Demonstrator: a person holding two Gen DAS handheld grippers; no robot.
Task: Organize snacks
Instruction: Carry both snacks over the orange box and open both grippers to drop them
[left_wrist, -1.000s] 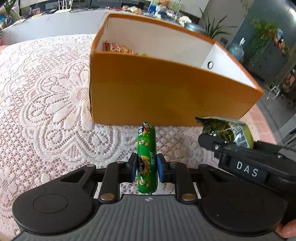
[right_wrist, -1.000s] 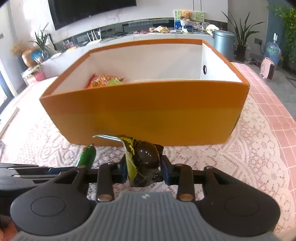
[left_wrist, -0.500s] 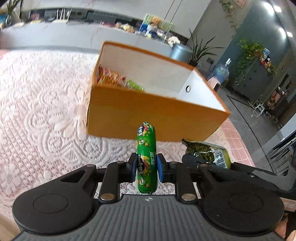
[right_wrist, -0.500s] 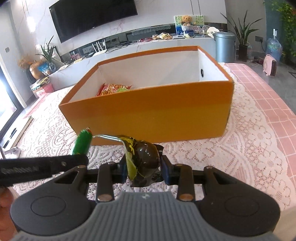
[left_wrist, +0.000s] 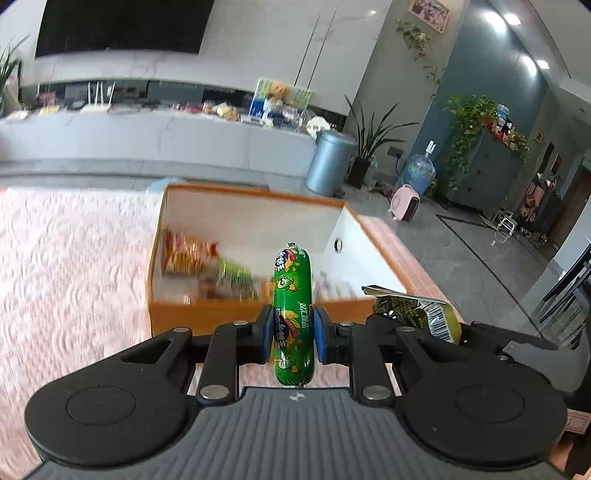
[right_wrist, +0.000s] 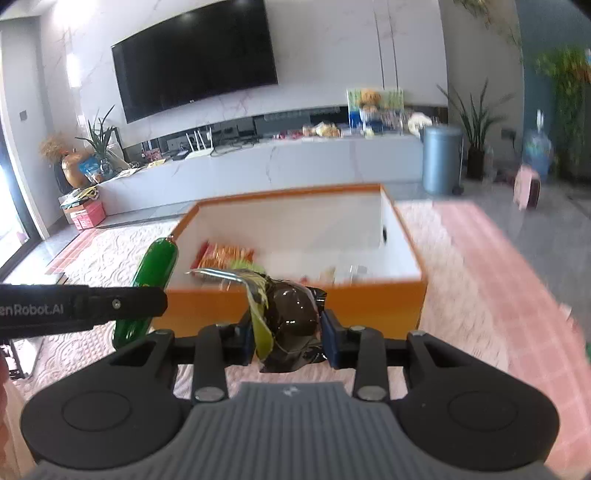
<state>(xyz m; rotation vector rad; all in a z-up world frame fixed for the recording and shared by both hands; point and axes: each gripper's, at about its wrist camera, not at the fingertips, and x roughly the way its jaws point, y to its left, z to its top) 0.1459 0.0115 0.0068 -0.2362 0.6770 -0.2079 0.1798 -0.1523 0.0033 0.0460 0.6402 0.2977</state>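
Observation:
My left gripper (left_wrist: 292, 334) is shut on a green sausage stick (left_wrist: 292, 295) that stands upright between the blue pads. My right gripper (right_wrist: 290, 334) is shut on a dark snack pouch (right_wrist: 291, 317) with a yellow-green flap. Both hang in front of and above the near wall of an orange box (left_wrist: 229, 314) with white inner walls. Inside the box lie several snack packets (left_wrist: 184, 254), blurred. In the left wrist view the dark pouch (left_wrist: 417, 310) shows at the right. The sausage stick (right_wrist: 155, 273) shows at the left of the right wrist view.
The box (right_wrist: 303, 306) sits on a pink table under a white lace cloth (left_wrist: 66, 266). Beyond the table are a long grey counter (right_wrist: 258, 166), a grey bin (left_wrist: 328, 162), plants and a wall screen (right_wrist: 192, 55). A hand edge shows at far left (right_wrist: 3, 384).
Both grippers have risen with their snacks, so the box now sits lower in view and its inside shows. The grips have not changed.

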